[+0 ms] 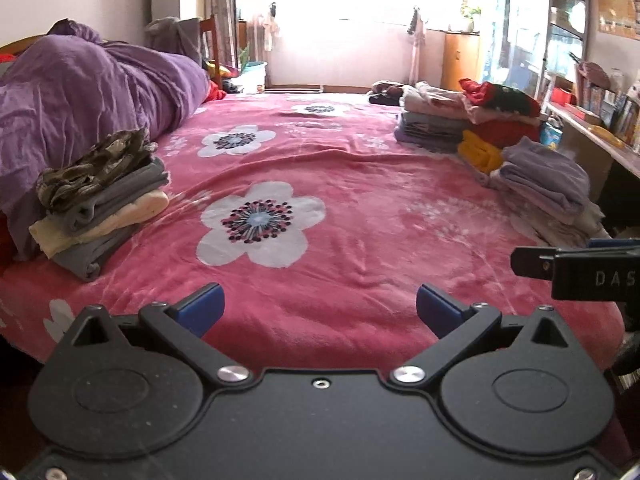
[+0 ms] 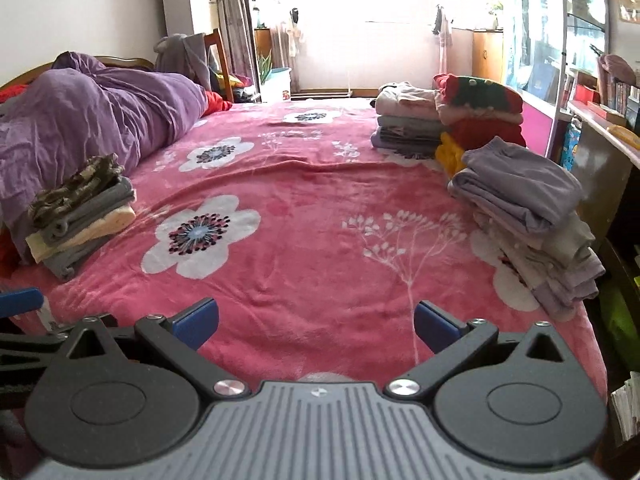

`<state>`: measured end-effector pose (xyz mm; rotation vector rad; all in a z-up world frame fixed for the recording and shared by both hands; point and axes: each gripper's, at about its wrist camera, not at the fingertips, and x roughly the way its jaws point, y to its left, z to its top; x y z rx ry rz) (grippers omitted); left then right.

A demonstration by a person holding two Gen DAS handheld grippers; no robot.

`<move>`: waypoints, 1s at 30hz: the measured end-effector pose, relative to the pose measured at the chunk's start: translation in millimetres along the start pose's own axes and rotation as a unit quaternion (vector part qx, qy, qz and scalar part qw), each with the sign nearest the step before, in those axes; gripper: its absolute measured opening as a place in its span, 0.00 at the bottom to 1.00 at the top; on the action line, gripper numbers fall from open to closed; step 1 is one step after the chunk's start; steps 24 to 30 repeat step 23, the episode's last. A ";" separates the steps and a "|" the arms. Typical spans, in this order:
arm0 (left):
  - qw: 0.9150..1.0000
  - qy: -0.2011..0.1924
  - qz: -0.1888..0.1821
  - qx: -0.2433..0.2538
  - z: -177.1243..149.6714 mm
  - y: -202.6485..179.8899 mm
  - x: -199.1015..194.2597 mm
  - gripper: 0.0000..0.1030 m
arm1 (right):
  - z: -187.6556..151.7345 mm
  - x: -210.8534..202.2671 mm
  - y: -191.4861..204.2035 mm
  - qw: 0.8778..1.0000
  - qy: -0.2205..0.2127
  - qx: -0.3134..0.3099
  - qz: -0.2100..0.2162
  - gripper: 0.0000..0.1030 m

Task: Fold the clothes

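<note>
Folded clothes sit in piles along both sides of the bed: we see a left pile (image 1: 100, 196) topped by a camouflage piece beside the purple duvet (image 1: 84, 92), and on the right edge a lilac pile (image 2: 528, 216) nearest us, with a yellow and red pile (image 2: 480, 128) and a grey pile (image 2: 408, 124) farther back. Between them the pink flowered blanket (image 1: 340, 208) lies bare of garments. We hold the left tool (image 1: 320, 308) low over the blanket's near edge, blue pads spread wide and holding nothing. Our right tool (image 2: 316, 320) hovers likewise, spread wide and empty. Its dark finger shows at the right margin of the left view. Behind the bed, a bright window (image 2: 384, 24) and a desk (image 2: 604, 128) along the right wall.
</note>
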<state>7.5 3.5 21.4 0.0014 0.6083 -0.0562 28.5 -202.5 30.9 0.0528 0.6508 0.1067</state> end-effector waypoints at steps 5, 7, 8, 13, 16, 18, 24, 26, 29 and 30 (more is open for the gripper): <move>1.000 0.004 -0.010 -0.013 -0.1 2.2 -10.2 0.99 | -2.6 -12.2 7.5 1.000 0.001 -0.004 0.000 1.00; 1.000 0.001 -0.010 -0.014 -0.3 2.9 -14.7 0.99 | -3.2 -15.8 11.3 1.000 0.002 -0.005 0.001 1.00; 1.000 0.000 -0.011 -0.015 -0.4 3.1 -17.0 0.99 | -3.6 -17.5 13.2 1.000 0.002 -0.006 0.001 1.00; 1.000 -0.013 -0.007 -0.011 0.8 3.7 -26.1 0.99 | -2.9 -24.5 18.2 1.000 -0.003 -0.010 0.003 1.00; 1.000 -0.013 -0.008 -0.015 0.4 4.9 -27.1 0.99 | -3.7 -26.7 19.0 1.000 -0.006 -0.010 0.005 1.00; 1.000 -0.012 -0.007 -0.018 0.0 5.5 -27.1 0.99 | -4.3 -28.0 19.4 1.000 -0.006 -0.009 0.006 1.00; 1.000 -0.008 -0.008 -0.020 -0.5 9.2 -24.1 0.99 | -6.6 -27.3 18.6 1.000 -0.002 -0.008 0.007 1.00; 1.000 -0.008 -0.008 -0.020 -0.5 9.2 -24.1 0.99 | -6.6 -27.3 18.6 1.000 -0.002 -0.008 0.007 1.00; 1.000 -0.008 -0.008 -0.020 -0.5 9.2 -24.1 0.99 | -6.6 -27.3 18.6 1.000 -0.002 -0.008 0.007 1.00; 1.000 -0.008 -0.008 -0.020 -0.5 9.2 -24.1 0.99 | -6.6 -27.3 18.6 1.000 -0.002 -0.008 0.007 1.00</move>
